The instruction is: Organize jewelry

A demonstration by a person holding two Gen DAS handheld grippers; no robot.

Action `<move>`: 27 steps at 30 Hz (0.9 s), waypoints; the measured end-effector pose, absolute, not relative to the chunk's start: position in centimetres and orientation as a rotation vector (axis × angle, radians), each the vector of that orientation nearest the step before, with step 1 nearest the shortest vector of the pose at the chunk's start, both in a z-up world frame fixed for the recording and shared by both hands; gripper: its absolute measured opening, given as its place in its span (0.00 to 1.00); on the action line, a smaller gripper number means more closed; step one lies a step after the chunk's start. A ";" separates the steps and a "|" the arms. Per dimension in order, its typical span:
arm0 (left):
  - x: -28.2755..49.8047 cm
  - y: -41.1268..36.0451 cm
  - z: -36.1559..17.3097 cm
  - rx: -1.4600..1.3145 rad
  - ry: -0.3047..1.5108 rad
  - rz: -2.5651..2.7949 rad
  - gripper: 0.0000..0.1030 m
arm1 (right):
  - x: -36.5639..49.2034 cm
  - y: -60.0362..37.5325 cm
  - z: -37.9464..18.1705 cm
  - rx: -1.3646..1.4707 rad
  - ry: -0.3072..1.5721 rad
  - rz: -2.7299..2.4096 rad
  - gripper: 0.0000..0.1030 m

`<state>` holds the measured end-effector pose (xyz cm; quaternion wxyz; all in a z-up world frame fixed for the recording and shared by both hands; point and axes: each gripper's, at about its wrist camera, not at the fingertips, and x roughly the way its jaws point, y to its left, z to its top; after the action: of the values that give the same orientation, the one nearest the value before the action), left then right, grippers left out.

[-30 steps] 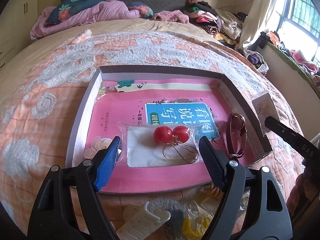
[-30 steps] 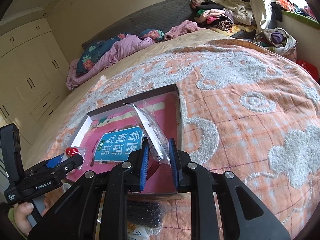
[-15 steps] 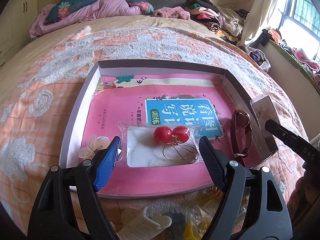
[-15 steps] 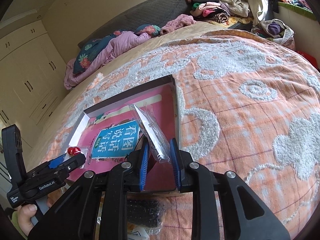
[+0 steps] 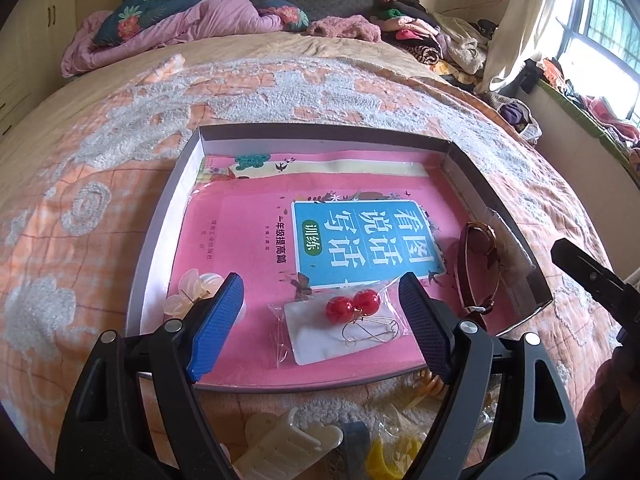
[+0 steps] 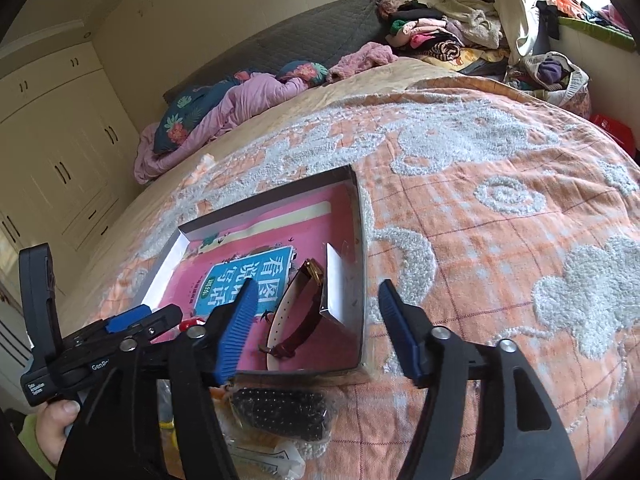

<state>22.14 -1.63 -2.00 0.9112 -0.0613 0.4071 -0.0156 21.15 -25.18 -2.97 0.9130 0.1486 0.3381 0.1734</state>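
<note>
A shallow grey box lies on the bed with a pink book inside. A clear bag of red ball earrings lies on the book, just ahead of my open, empty left gripper. A pale flower hair clip lies at the box's left. A maroon watch lies at the box's right; it also shows in the right wrist view. A small bagged card leans against the box's right wall. My right gripper is open and empty, just behind it.
Loose items lie on the orange bedspread in front of the box: a cream claw clip, a yellow piece, a bag of black beads. Pillows and clothes are piled at the bed's head.
My right gripper has opened and let go of the bagged card, which now leans against the box's right wall. My left gripper has drawn back a little from the earring bag.
</note>
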 end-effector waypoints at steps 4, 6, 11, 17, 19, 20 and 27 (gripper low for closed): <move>21.7 -1.7 -1.3 -0.123 0.827 -0.033 0.77 | 20.5 -25.8 -2.2 0.320 0.670 0.358 0.76; 21.4 -1.8 -0.9 -0.124 0.822 -0.034 0.77 | 20.2 -26.0 -1.8 0.318 0.659 0.358 0.78; 20.7 -2.0 0.0 -0.120 0.804 -0.029 0.85 | 19.4 -26.2 -0.9 0.313 0.637 0.367 0.83; 19.6 -1.9 1.1 -0.121 0.784 -0.025 0.89 | 18.4 -26.1 0.3 0.300 0.612 0.380 0.86; 19.3 -1.8 1.3 -0.126 0.780 -0.026 0.89 | 18.1 -26.1 0.6 0.299 0.605 0.385 0.86; 19.0 -1.7 1.5 -0.129 0.776 -0.024 0.89 | 17.9 -26.1 0.8 0.298 0.603 0.387 0.86; 17.7 -1.1 2.6 -0.140 0.754 -0.011 0.90 | 16.9 -25.9 1.9 0.286 0.584 0.408 0.87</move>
<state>17.67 -1.05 2.61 0.9274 -0.0683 0.3678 -0.0055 16.87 -25.89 1.94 0.9272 0.1393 0.2849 0.1992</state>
